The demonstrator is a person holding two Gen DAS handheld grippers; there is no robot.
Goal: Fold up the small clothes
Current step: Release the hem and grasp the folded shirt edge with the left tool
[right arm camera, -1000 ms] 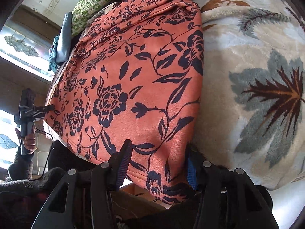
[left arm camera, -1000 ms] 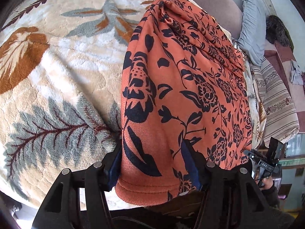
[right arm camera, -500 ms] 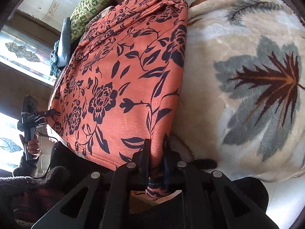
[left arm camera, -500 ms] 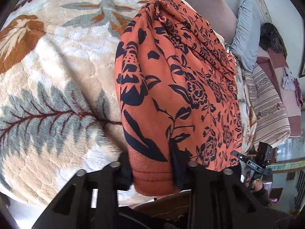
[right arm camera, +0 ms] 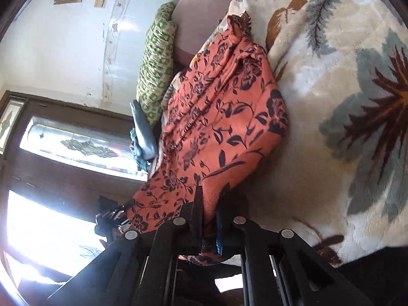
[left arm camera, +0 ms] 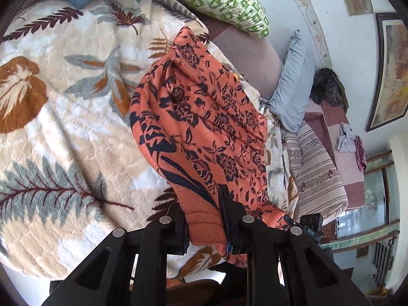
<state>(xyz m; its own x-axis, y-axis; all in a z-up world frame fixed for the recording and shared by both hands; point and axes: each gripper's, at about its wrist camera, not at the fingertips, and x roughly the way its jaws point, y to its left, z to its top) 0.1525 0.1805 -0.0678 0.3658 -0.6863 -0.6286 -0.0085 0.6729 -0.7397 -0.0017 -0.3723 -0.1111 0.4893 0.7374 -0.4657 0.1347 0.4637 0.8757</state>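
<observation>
1. My left gripper point(left arm camera: 204, 216) is clamped on the near hem of the orange floral garment point(left arm camera: 204, 127); cloth bunched between the pads, hem lifted off the bed.
2. My right gripper point(right arm camera: 209, 219) is pinched tight on the other near corner of the same garment point(right arm camera: 219, 127); only a thin fold of fabric sits between the fingers.
3. Both sets of jaws closed in on the hem within the last sec; the fabric is caught in each.
4. Garment runs away from me across the leaf-print blanket point(left arm camera: 63, 127), far end w/ a gathered waistband resting near the brown cushion point(left arm camera: 244, 51).
5. Near edge hangs raised btwn my two grippers, the rest drapes down onto the blanket in soft folds.
6. Green patterned pillow point(left arm camera: 216, 2) lies beyond the garment's far end; a grey-blue pillow point(left arm camera: 293, 86) sits to its side, apart from the cloth.
7. Striped cover point(left arm camera: 313, 168) lies past the garment's edge in the left view.
</observation>
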